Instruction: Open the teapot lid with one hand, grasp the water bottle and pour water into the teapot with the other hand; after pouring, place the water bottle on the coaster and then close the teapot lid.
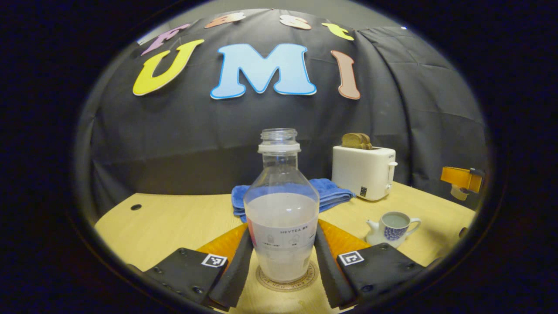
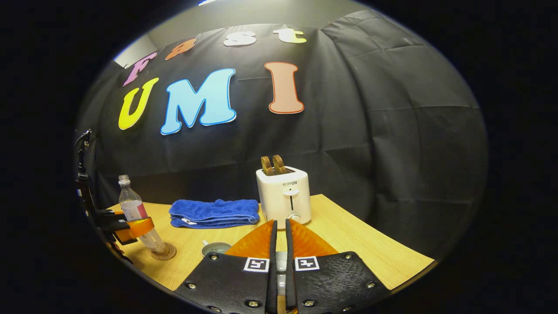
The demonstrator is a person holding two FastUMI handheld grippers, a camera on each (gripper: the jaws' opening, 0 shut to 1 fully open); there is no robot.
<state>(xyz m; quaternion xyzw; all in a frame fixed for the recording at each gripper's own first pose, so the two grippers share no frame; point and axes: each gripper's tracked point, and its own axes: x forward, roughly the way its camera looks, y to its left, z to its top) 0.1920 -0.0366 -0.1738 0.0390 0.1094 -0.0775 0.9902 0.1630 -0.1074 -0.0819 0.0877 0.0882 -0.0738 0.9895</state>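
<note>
The clear water bottle [image 1: 281,209], uncapped and about half full, stands upright on the round coaster [image 1: 285,282]. My left gripper [image 1: 282,248] is shut on its lower body, one finger on each side. The right gripper view shows the same bottle [image 2: 130,205] on the coaster [image 2: 162,252] with the left gripper [image 2: 133,227] around it. The white and blue teapot [image 1: 392,227] sits lidless to the right with water inside; its rim [image 2: 216,248] peeks out beside my right fingers. My right gripper [image 2: 279,226] is shut on the teapot lid [image 2: 281,264], held above the table [image 1: 457,192].
A folded blue towel [image 1: 331,194] lies behind the bottle. A white toaster [image 1: 364,172] with bread slices stands at the back right of the wooden table [image 1: 165,222]. The black cloth wall closes off the back.
</note>
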